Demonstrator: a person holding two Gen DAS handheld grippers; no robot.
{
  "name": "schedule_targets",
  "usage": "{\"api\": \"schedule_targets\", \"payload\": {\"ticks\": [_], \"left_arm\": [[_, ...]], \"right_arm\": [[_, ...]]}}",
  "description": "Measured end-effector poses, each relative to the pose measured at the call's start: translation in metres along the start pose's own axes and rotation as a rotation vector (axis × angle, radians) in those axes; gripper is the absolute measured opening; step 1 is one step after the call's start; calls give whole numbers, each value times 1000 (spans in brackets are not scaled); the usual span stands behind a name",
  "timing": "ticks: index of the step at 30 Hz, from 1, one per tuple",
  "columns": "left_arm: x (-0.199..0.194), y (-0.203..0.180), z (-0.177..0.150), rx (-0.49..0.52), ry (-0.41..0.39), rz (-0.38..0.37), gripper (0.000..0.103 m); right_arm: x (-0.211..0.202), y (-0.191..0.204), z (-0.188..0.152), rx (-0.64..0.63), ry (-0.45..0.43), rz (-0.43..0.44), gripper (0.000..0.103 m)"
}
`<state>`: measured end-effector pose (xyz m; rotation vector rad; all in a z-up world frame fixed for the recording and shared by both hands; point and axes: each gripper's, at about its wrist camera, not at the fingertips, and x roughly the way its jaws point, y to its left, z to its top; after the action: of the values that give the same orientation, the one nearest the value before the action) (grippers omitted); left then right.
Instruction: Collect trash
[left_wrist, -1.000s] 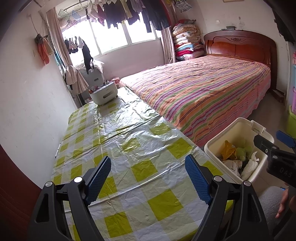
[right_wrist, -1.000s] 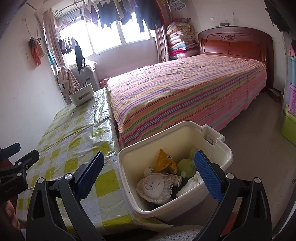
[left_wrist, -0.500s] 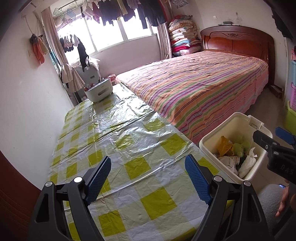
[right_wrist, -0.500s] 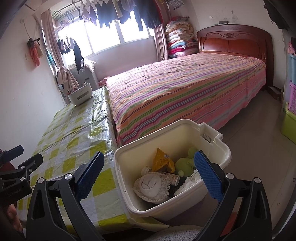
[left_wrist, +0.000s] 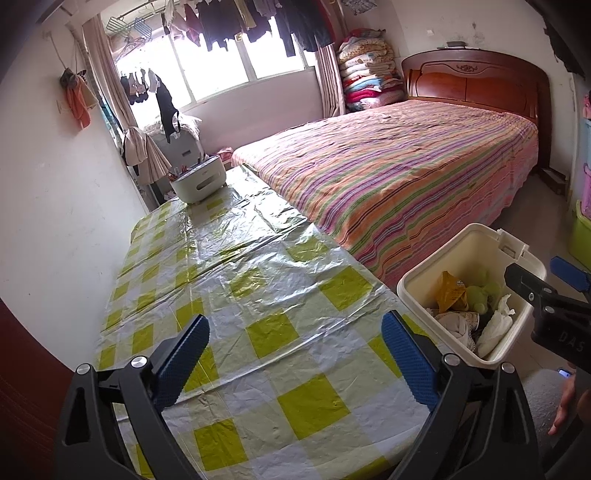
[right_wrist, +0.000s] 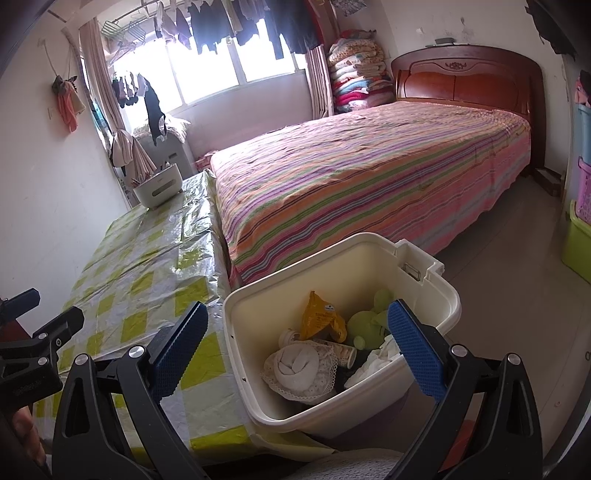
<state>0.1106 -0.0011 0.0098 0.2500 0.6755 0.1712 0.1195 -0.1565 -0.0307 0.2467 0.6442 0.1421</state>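
Under our left tongs (left_wrist: 295, 354) lies the table with its yellow-checked cloth (left_wrist: 258, 295), and their jaws are opening with nothing between them. Our right tongs (right_wrist: 295, 349) hang wide open and empty over the cream trash bin (right_wrist: 436, 325). Inside it sit a yellow wrapper (right_wrist: 321, 317) and white tissues (right_wrist: 295, 365).

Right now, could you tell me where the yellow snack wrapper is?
In the right wrist view, the yellow snack wrapper lies inside the cream bin, left of the green plush toy.

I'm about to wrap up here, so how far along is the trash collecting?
Nearly done, it seems. The bin already holds the yellow wrapper, paper cup and tissues. The left gripper is opening over bare tablecloth; the right gripper is open and empty. No loose trash shows.
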Motion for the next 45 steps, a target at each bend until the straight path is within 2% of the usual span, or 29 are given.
{"api": "schedule_targets", "payload": {"ticks": [10,17,28,35,38,45], "left_arm": [[0,-2,0,3,-2,-3,92],[-3,-7,2,0,-5,-69,92],[-8,-19,3,35,-12,-98,92],[-15,-18,3,23,-60,-137,92],[-18,-18,4,32,-87,-121,92],[-10,-16,4,21,-41,-122,92]], "right_arm": [[1,-1,0,4,6,0,96],[0,-3,-1,7,5,-2,96],[-1,-8,-2,13,7,-6,96],[-2,-10,-3,15,4,-9,96],[-2,-10,-4,14,5,-14,96],[-1,-8,-3,7,7,-14,96]]}}
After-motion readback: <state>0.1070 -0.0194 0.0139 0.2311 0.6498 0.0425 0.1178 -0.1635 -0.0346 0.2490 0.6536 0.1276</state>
